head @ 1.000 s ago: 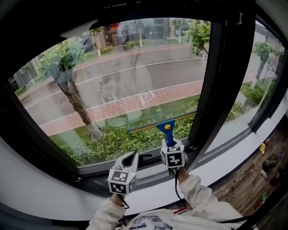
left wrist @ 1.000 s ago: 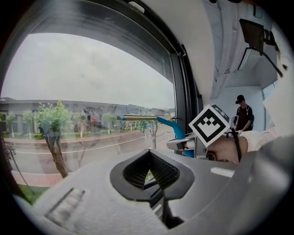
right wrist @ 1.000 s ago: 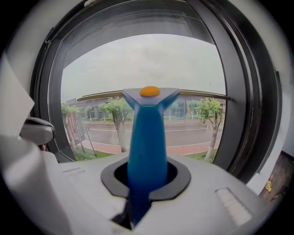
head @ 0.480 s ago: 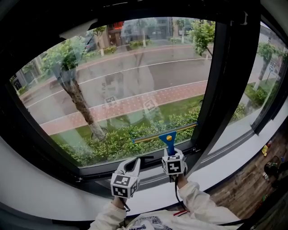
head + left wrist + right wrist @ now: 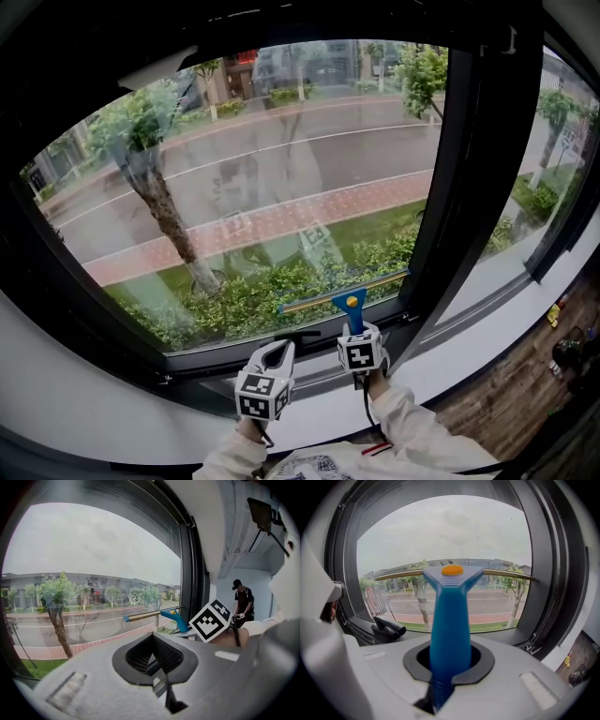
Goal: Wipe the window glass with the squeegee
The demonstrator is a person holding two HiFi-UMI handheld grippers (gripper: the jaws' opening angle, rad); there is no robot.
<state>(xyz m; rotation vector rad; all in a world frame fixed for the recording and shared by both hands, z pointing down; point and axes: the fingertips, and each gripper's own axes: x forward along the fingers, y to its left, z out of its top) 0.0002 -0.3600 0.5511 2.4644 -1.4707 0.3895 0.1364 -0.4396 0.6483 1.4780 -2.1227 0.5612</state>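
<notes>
While the right claw (image 5: 357, 330) clamps the squeegee (image 5: 349, 298) on glass (image 5: 281, 169) beside the frame post (image 5: 459, 169), the left claw (image 5: 279, 349) seems closed, empty.

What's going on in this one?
A person stands at a window with a gripper in each hand. The right gripper is shut on the blue handle of the squeegee, and its blade appears to lie against the window glass, low on the pane just above the bottom frame. The left gripper has its jaws together, holds nothing, and hovers beside the right one near the sill.
</notes>
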